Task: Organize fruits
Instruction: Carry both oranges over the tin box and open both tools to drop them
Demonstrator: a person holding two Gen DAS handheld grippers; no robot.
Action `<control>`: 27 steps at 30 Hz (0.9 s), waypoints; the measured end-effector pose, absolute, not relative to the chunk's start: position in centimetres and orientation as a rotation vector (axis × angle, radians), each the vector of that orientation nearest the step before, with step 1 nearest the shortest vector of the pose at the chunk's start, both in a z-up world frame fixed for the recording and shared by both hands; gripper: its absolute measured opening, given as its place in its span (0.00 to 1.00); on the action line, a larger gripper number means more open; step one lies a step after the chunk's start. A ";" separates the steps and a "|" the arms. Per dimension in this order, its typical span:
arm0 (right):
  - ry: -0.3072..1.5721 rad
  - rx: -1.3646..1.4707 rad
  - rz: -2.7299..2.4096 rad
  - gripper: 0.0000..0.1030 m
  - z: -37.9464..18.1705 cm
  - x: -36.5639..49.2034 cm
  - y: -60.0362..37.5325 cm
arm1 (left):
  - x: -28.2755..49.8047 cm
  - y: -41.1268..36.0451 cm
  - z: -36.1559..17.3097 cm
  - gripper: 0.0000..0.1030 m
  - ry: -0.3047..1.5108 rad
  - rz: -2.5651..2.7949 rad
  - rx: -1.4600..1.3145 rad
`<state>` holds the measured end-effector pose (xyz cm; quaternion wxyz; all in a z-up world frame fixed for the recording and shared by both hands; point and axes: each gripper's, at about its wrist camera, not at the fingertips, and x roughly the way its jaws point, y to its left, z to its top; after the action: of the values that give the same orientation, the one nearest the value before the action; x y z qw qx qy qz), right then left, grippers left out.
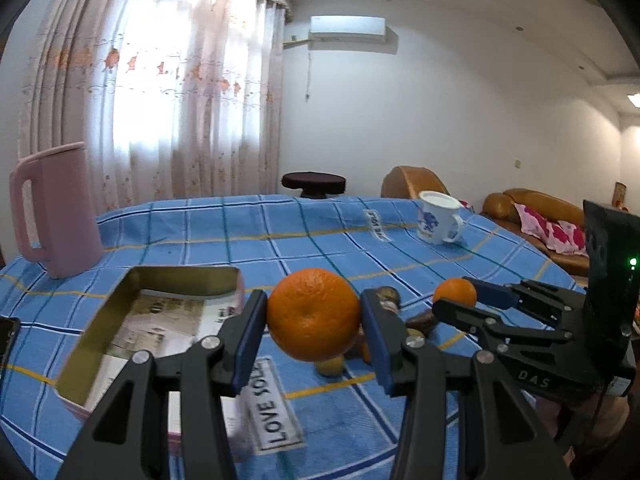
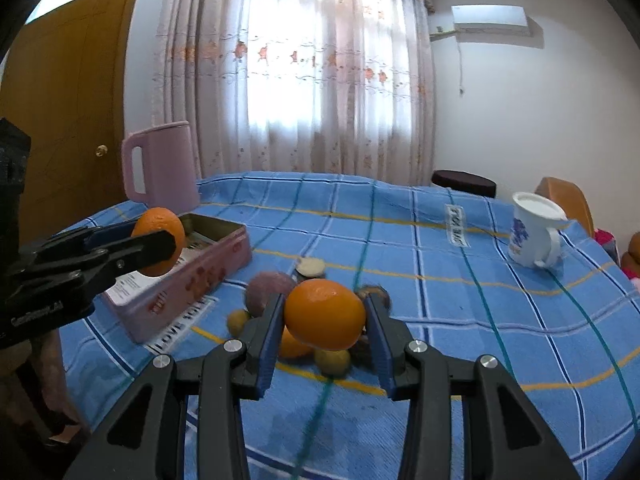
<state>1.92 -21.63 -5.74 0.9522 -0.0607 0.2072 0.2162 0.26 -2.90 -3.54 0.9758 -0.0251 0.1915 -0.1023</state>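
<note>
A round, dimpled orange mandarin (image 1: 313, 314) hangs clamped above the near wall of an open, paper-lined pink rectangular tin (image 1: 100, 336), a second orange mandarin (image 2: 325, 314) is held over a blurred cluster of small yellow, purple and brown fruits (image 2: 332, 361) lying beside the tin.

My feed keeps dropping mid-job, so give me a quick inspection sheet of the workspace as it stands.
Surface: blue checked tablecloth.
Job's things: pink tin, open, paper inside; fruit pile beside it.
Clutter: pink jug, white mug.
Grippers: left gripper shut on an orange; right gripper shut on a second orange; both lifted.
Cables: nothing seen.
Surroundings: curtains, sofa, stool.
</note>
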 end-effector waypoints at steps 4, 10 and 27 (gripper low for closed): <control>0.422 -0.137 0.494 0.41 -4.3 2.7 -19.5 | 0.7 -0.9 -2.8 0.48 0.387 -0.170 -0.056; 0.424 -0.161 0.560 0.41 -2.8 4.6 -15.9 | 2.2 2.0 -2.2 0.48 0.408 -0.116 -0.058; 0.536 -0.167 0.691 0.41 -3.8 10.2 -5.9 | 6.7 7.6 -4.3 0.48 0.552 -0.014 -0.030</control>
<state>10.16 -5.93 -3.78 0.9025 -0.0807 0.2594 0.3341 6.67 7.64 -4.31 0.9620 -0.0146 0.2726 -0.0071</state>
